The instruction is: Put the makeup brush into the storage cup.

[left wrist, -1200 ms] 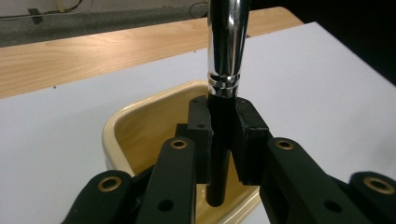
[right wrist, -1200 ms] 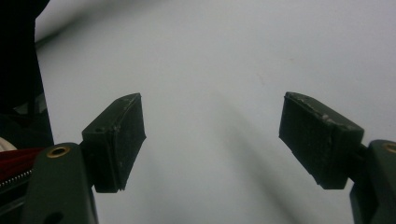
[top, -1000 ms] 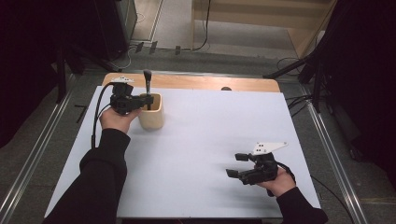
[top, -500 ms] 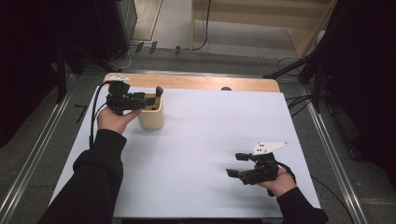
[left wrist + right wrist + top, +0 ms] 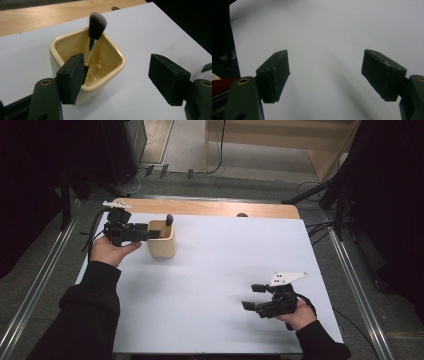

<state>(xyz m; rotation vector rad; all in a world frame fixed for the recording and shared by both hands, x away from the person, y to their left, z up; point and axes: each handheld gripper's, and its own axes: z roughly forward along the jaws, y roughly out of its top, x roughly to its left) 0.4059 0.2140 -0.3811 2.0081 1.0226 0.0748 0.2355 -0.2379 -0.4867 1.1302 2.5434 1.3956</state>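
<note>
The left gripper [image 5: 120,77] has its fingers [image 5: 71,77] spread wide and holding nothing, hovering at the near rim of the cup [image 5: 102,82]. One finger overlaps the cup's near wall in the left gripper view and the other hangs out over bare table [image 5: 225,260] beside it. The brush [image 5: 93,35] stands inside the cup, just beyond the fingers, its long axis tilted, bristle head up above the rim and leaning toward the far side, handle end down in the cup. Whether the finger touches the cup I cannot tell. The right gripper [image 5: 255,296], fingers also wide and empty, sits well apart at the near right of the table, so the left is plainly the nearer one to the brush
</note>
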